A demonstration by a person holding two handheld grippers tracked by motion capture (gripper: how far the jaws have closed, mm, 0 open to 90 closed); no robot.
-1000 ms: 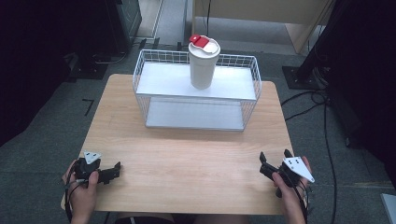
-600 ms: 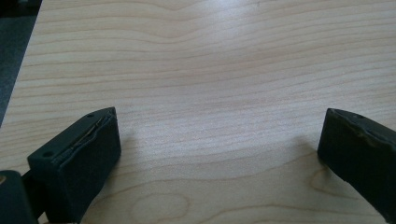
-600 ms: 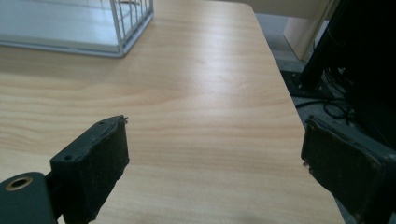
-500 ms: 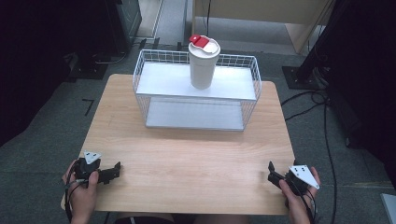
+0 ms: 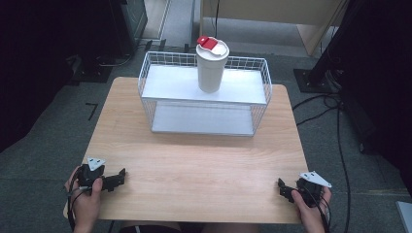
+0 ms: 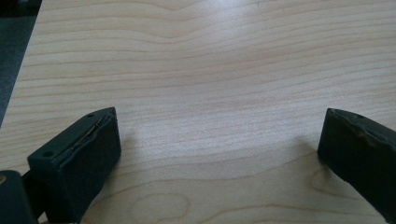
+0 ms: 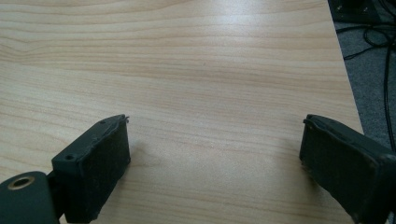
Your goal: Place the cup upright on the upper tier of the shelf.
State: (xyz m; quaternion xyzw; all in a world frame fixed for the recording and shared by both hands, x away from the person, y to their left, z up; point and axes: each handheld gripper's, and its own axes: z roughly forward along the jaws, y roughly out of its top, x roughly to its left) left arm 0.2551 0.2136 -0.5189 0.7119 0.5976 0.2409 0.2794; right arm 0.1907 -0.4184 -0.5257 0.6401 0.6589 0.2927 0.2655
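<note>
High view and both gripper views: my two grippers rest at the near corners of the wooden table [image 5: 194, 160], each held in a hand. My left gripper [image 5: 119, 177] lies at the near left corner with its jaws spread wide, nothing between them but bare wood grain, as the left gripper view [image 6: 219, 140] confirms. My right gripper [image 5: 284, 190] sits at the near right corner, likewise gaping and empty; in the right gripper view [image 7: 215, 149] the table edge and some floor cables [image 7: 373, 28] lie beyond the far jaw. The thing nearest to the work is the white tumbler [image 5: 212, 68], which stands upright on the upper shelf of the white wire rack [image 5: 155, 97] at the far middle of the table, well apart from both grippers. Its lid [image 5: 212, 47] carries a red flip tab [image 5: 208, 42]. I judge this to be the start of the work: nothing is grasped and neither gripper is aimed at the tumbler yet. The next move, as I read it, calls for carrying one gripper forward over the table, raising it above the rack's rim, and setting its jaws on either side of the tumbler's body below the lid, squarely enough not to tip it against the wire. I can read no brand, label or writing on the tumbler, rack or table.
</note>
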